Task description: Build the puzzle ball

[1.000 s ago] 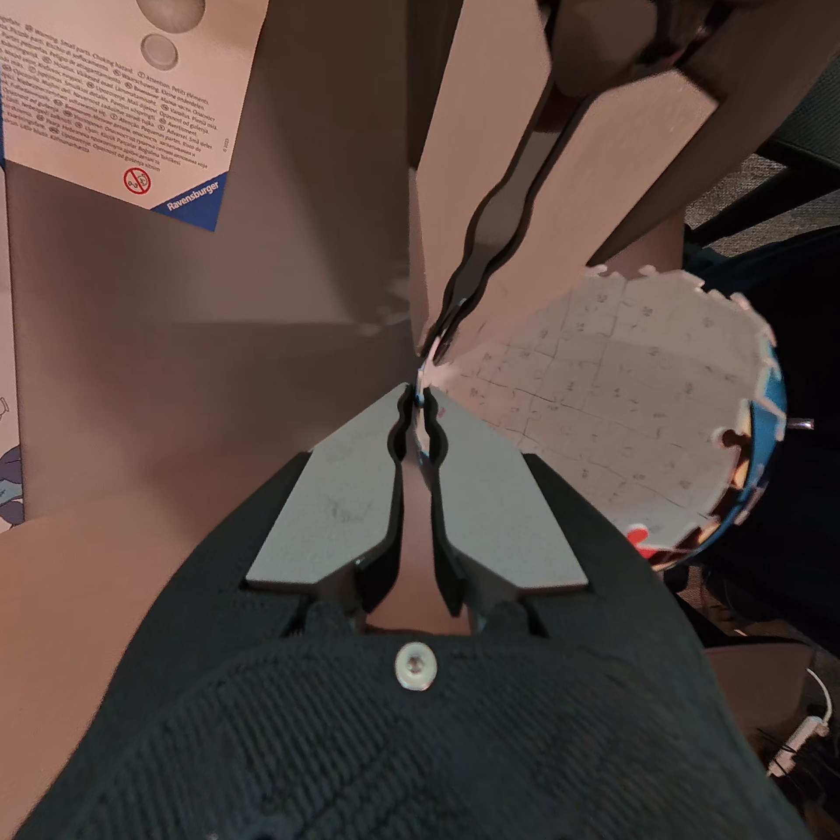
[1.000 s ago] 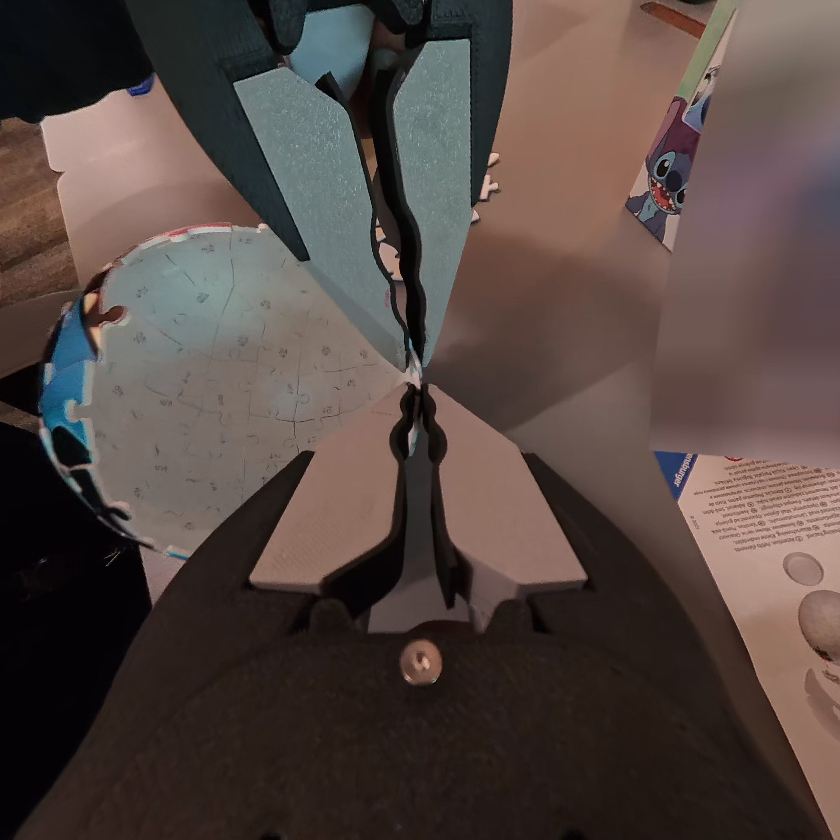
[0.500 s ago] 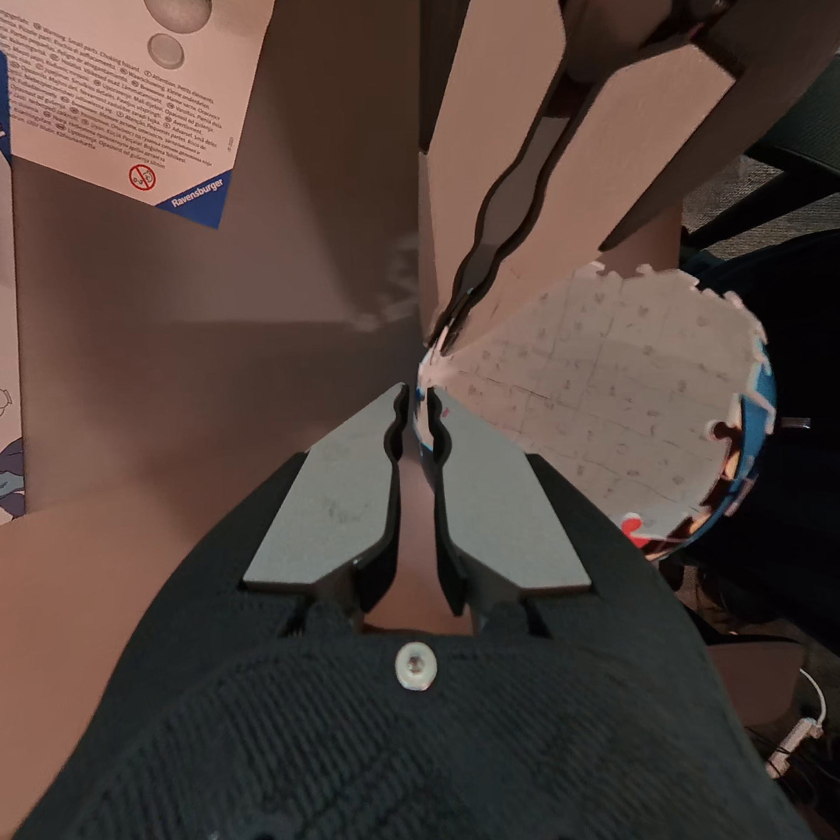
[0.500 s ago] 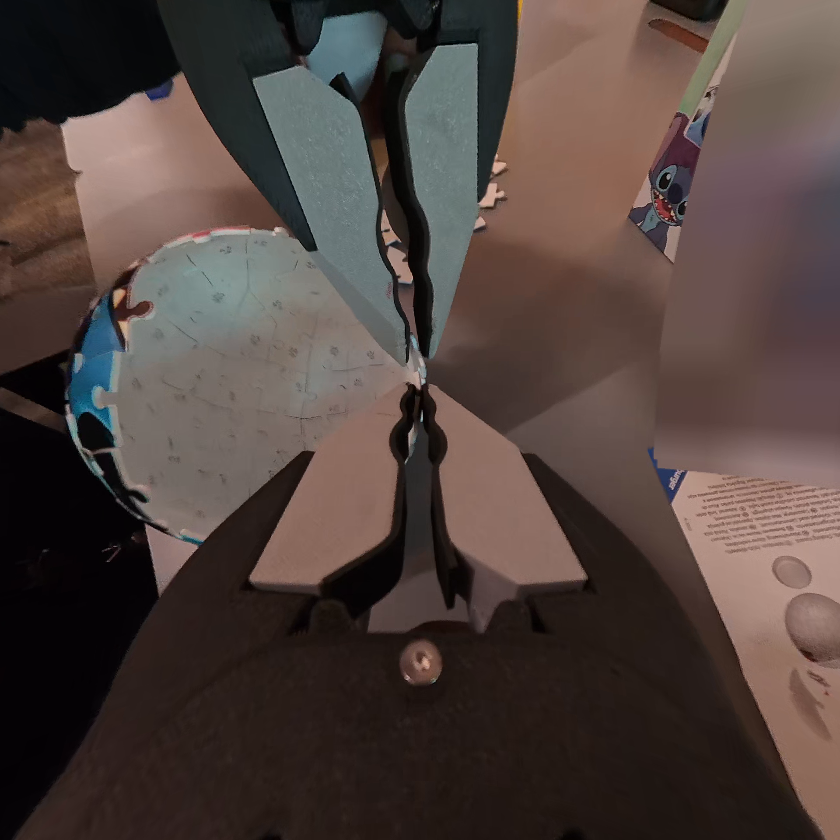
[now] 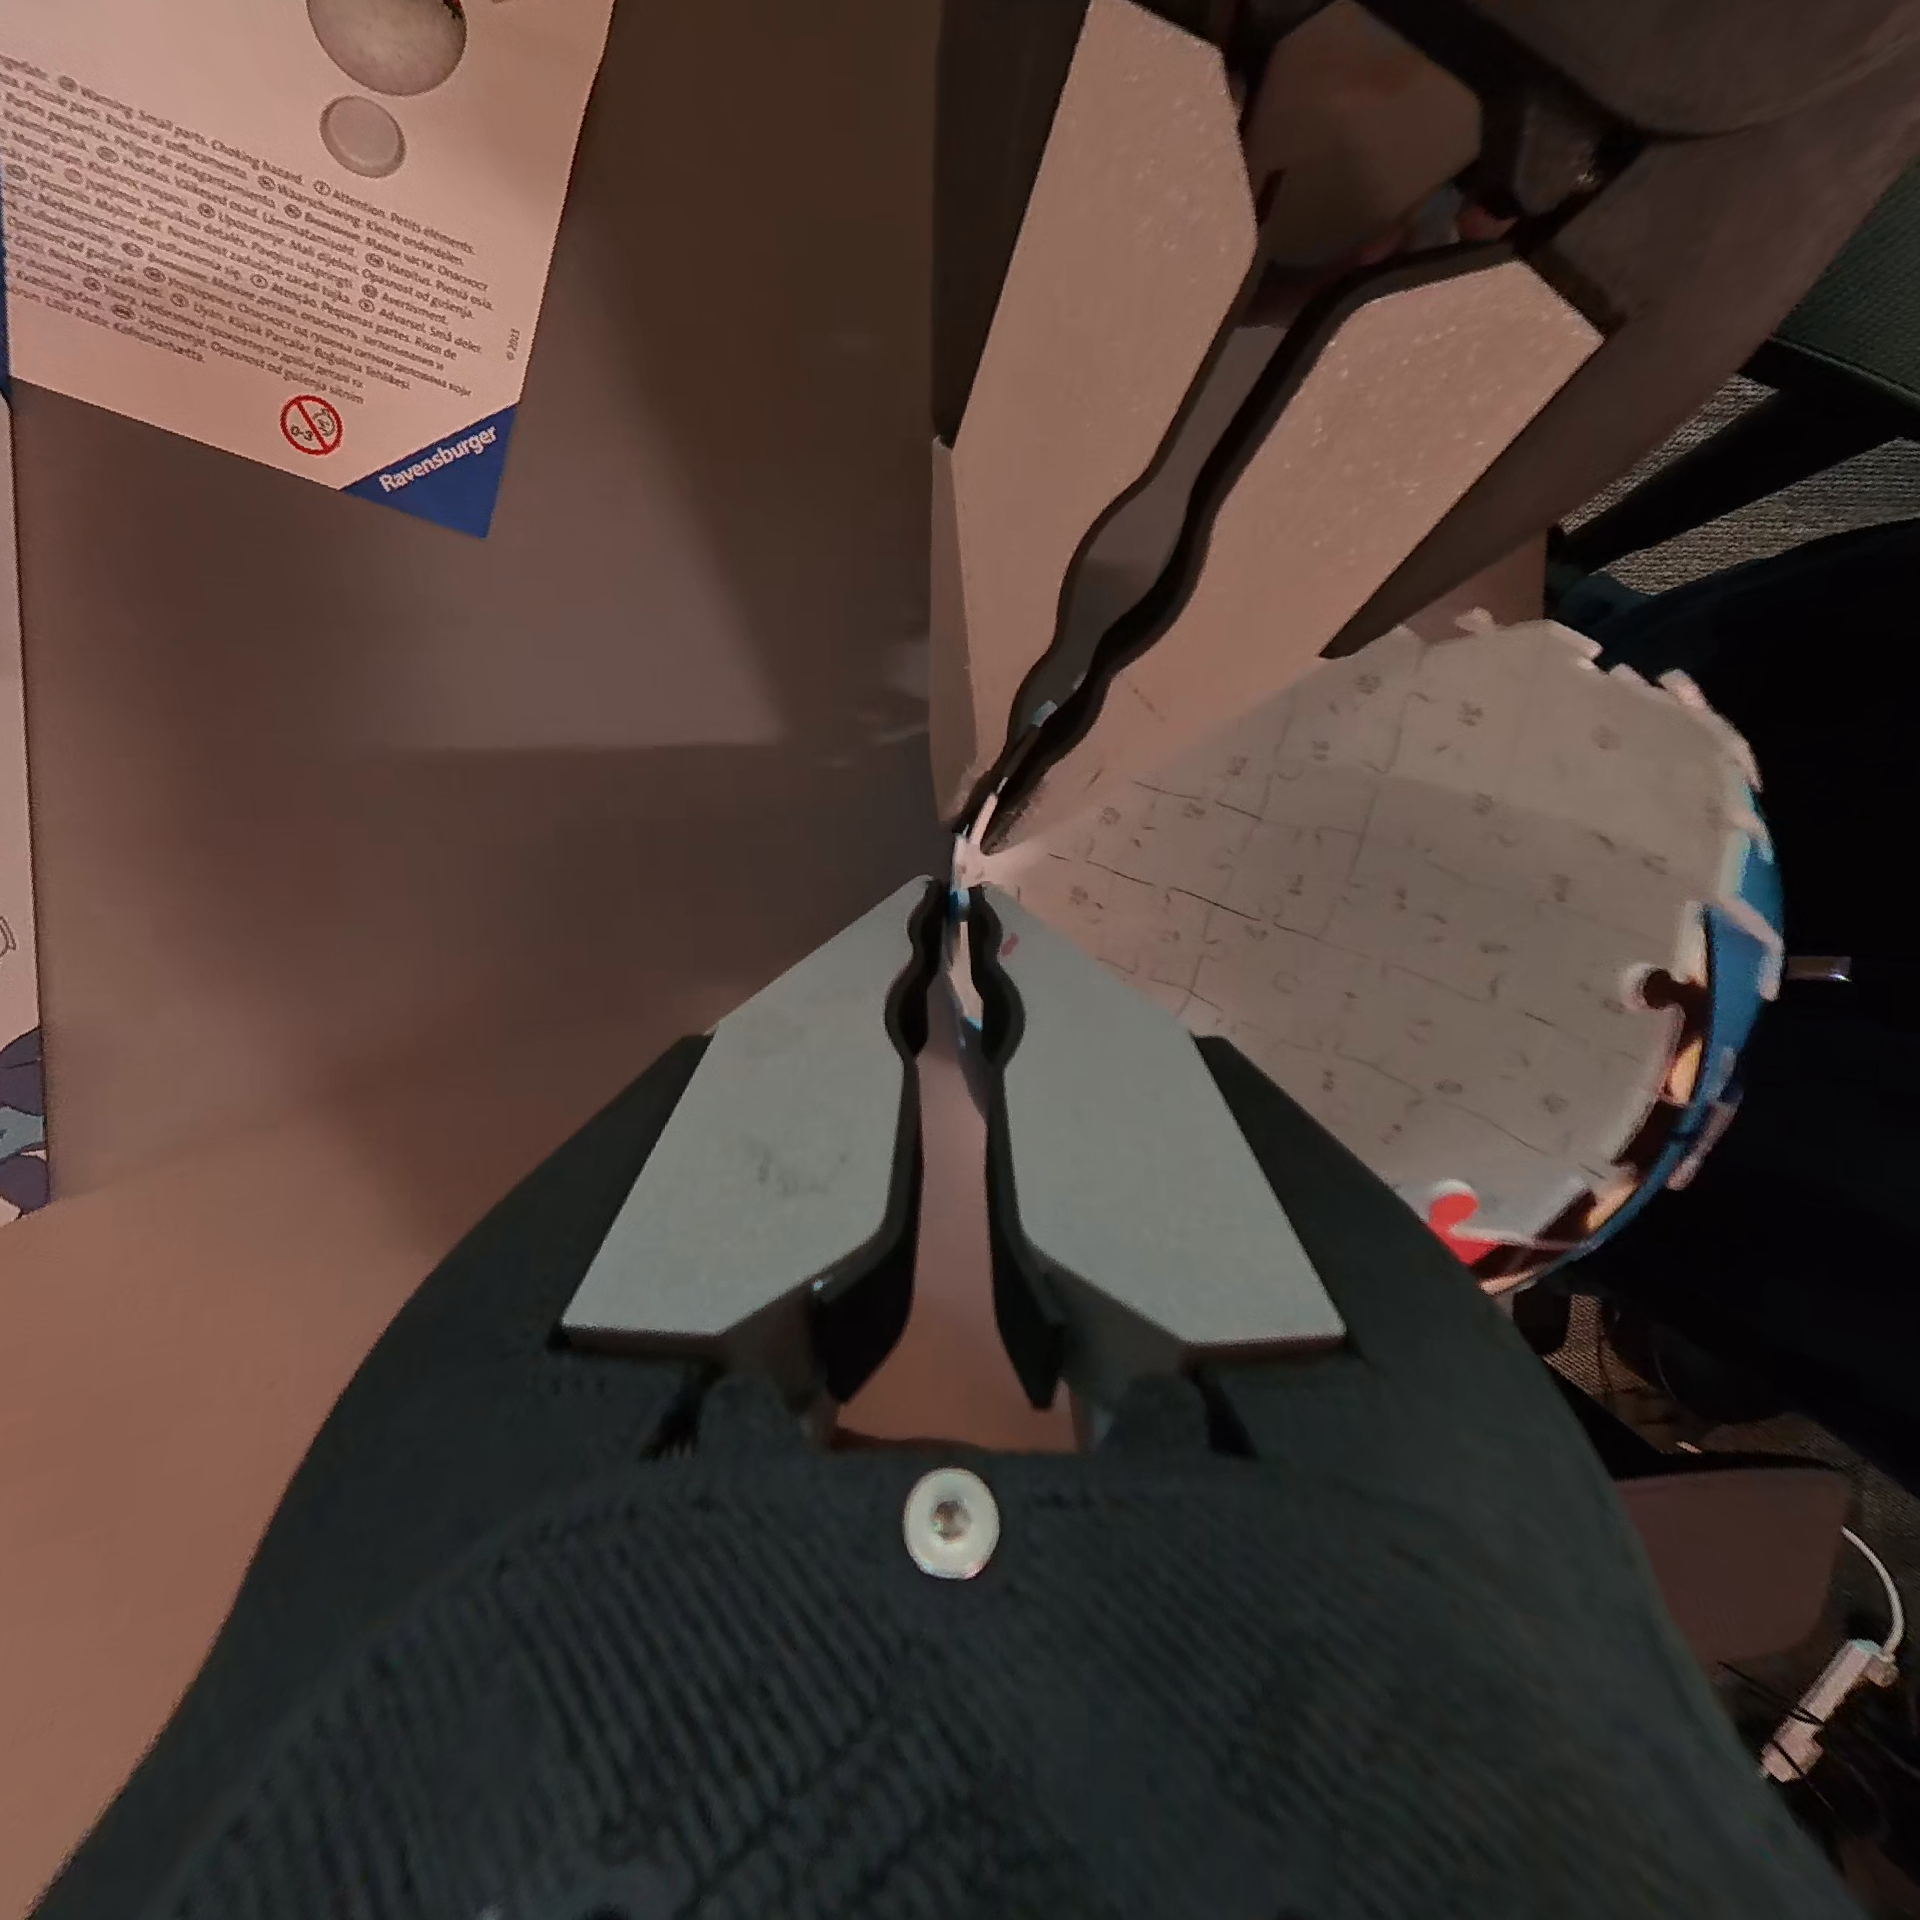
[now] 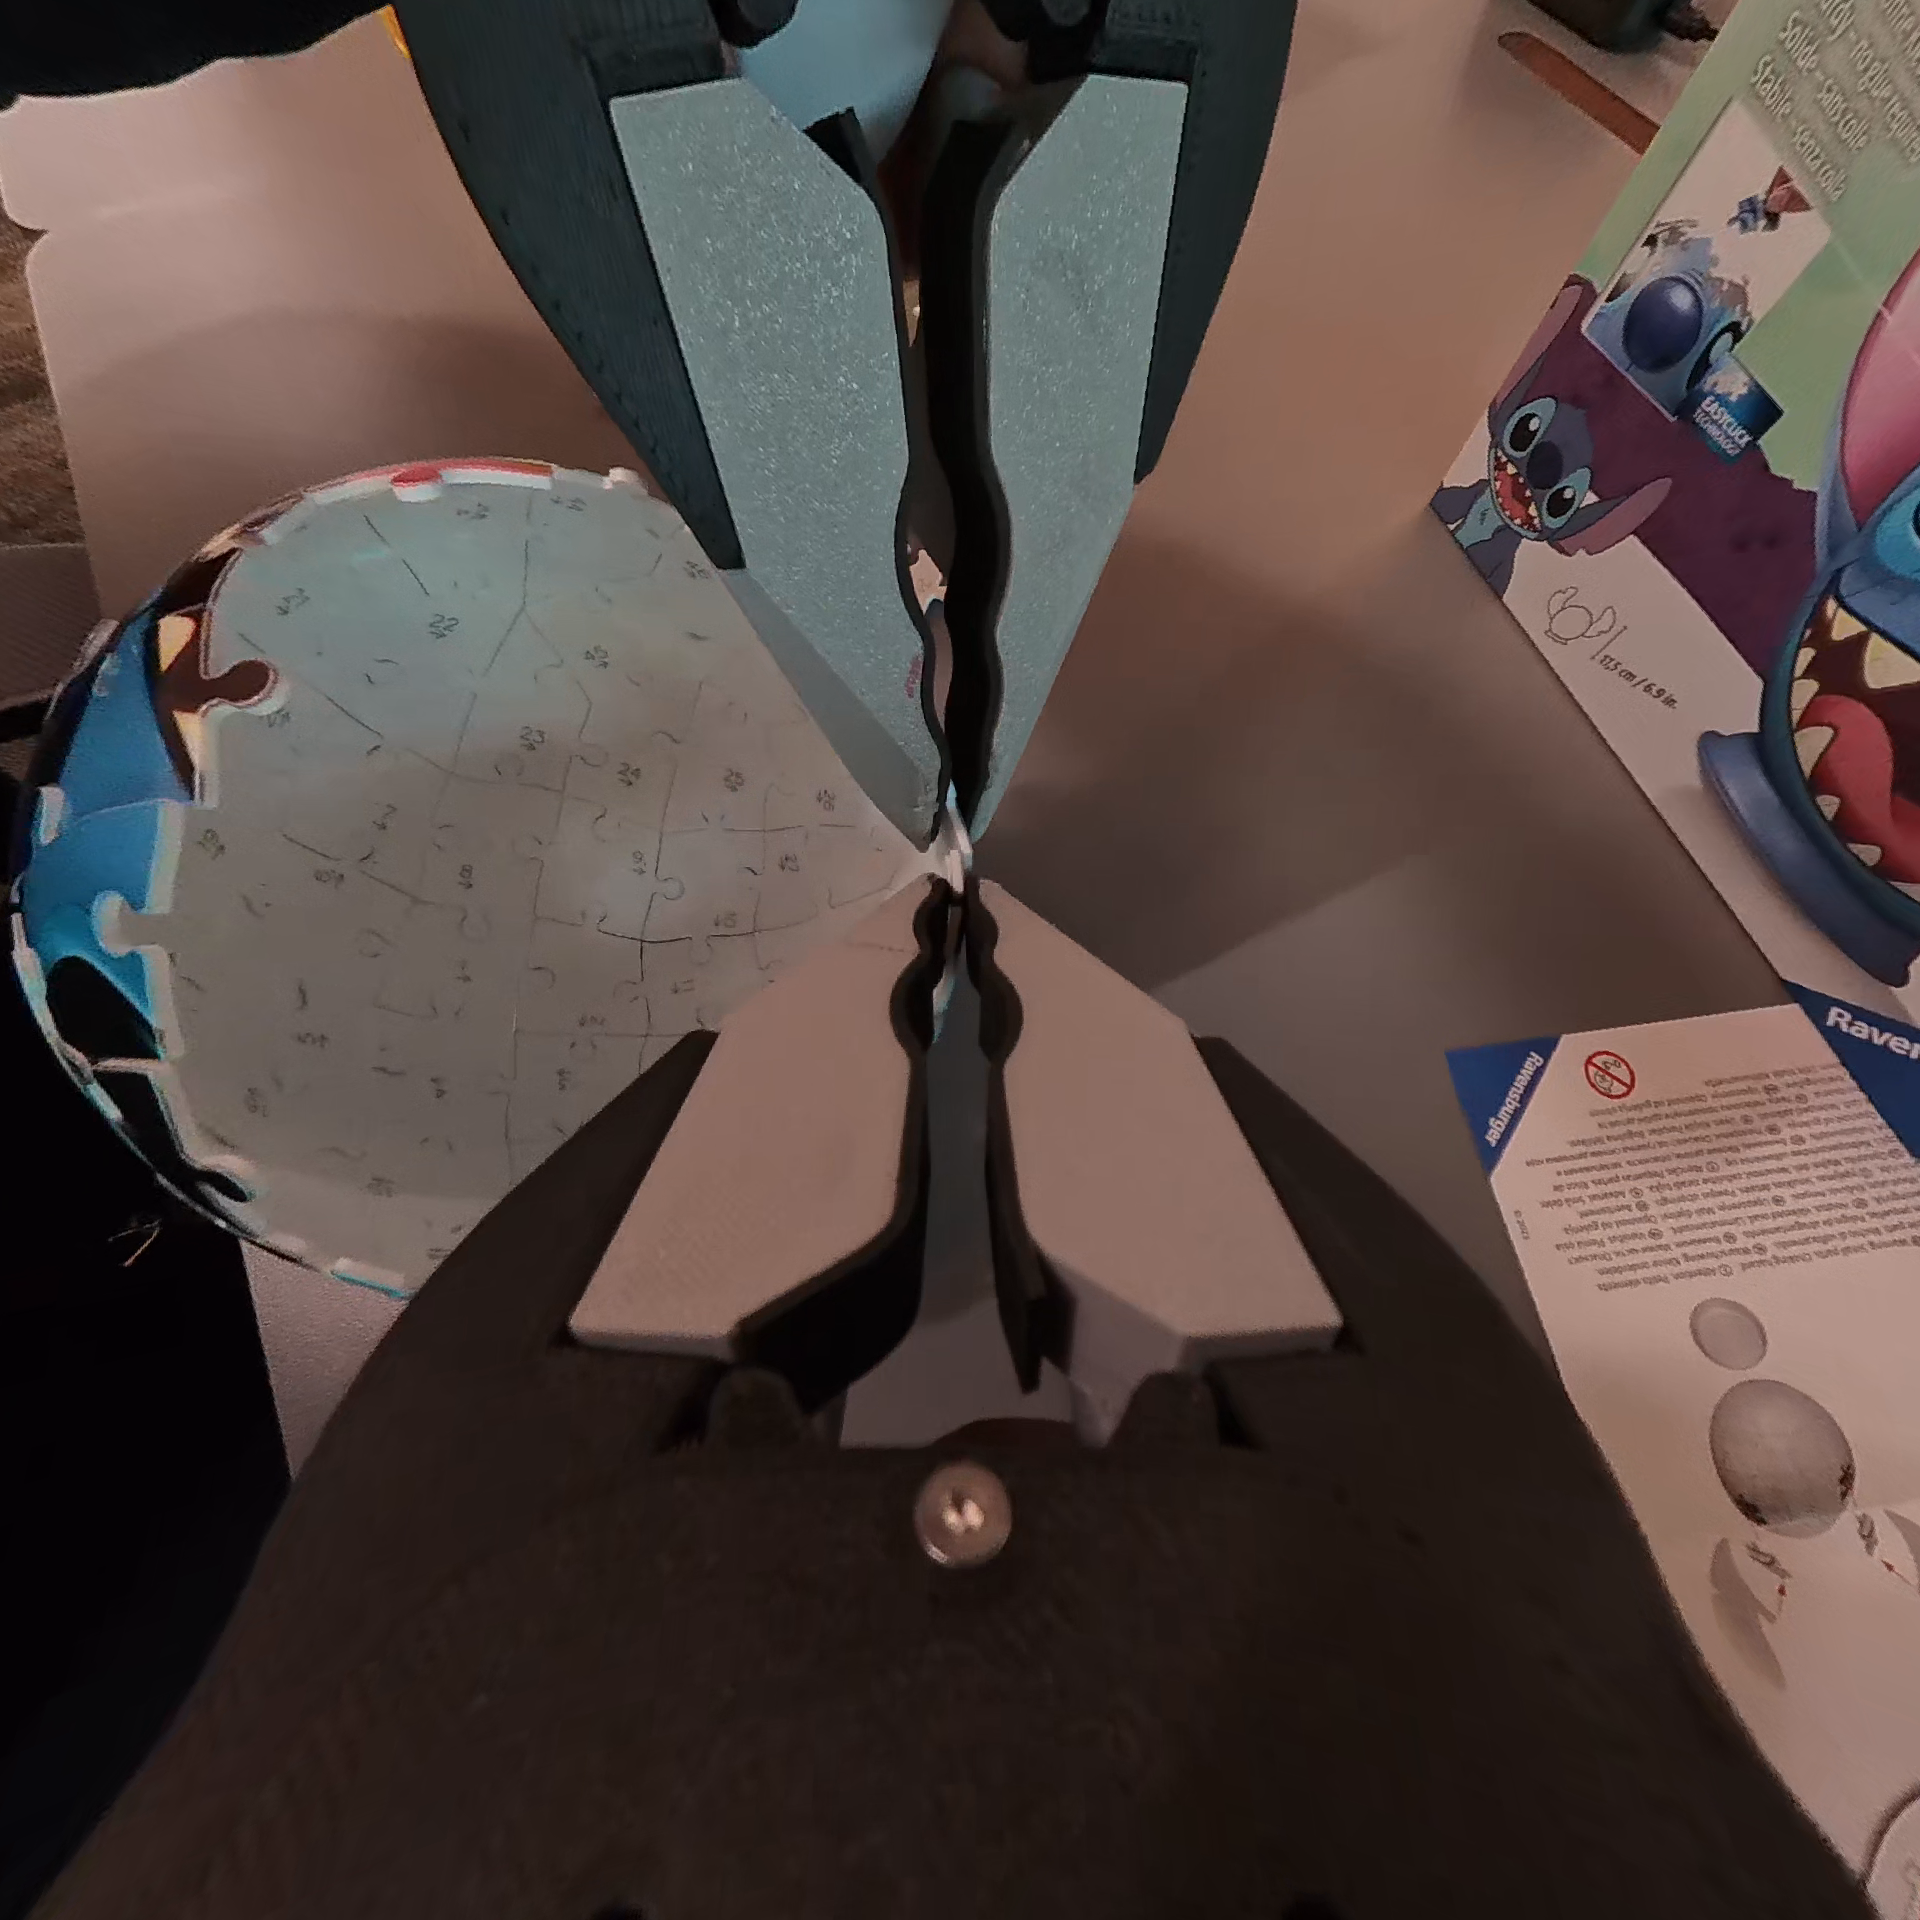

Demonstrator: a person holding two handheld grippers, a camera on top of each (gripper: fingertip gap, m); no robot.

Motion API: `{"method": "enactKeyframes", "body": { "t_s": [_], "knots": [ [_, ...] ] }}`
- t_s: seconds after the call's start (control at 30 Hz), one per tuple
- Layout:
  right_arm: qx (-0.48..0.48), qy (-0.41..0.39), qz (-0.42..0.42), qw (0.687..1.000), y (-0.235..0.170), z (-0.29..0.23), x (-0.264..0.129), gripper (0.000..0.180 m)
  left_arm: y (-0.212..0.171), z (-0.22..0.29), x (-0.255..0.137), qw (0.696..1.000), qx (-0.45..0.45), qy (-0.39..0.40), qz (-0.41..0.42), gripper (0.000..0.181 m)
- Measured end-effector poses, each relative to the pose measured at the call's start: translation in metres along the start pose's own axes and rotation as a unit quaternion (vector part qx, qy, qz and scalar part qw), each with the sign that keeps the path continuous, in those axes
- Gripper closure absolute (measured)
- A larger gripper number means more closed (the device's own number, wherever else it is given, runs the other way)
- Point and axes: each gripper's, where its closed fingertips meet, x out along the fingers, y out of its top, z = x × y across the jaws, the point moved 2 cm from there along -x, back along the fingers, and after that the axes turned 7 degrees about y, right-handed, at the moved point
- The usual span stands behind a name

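The half-built puzzle ball (image 6: 436, 883), a curved white shell with a blue printed outside, is held above the pale table (image 6: 1299, 748), its jagged open rim facing the cameras. The left gripper (image 5: 951, 899) has its grey jaws closed on the near edge of the shell. The right gripper (image 6: 954, 894) meets it tip to tip, and its jaws are closed on the same edge. A white printed instruction sheet (image 6: 1714, 1247) lies flat on the table beside a colourful cardboard puzzle box (image 6: 1621, 436).
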Motion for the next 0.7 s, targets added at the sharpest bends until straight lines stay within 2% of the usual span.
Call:
{"method": "enactKeyframes", "body": {
  "t_s": [0.7],
  "knots": [
    [0.002, 0.030, 0.023, 0.999, -0.0016, 0.0008, 0.0009, 0.179, 0.0029, 0.0003, 0.0048, 0.999, 0.024, 0.023, -0.007, 0.180]
  ]
}}
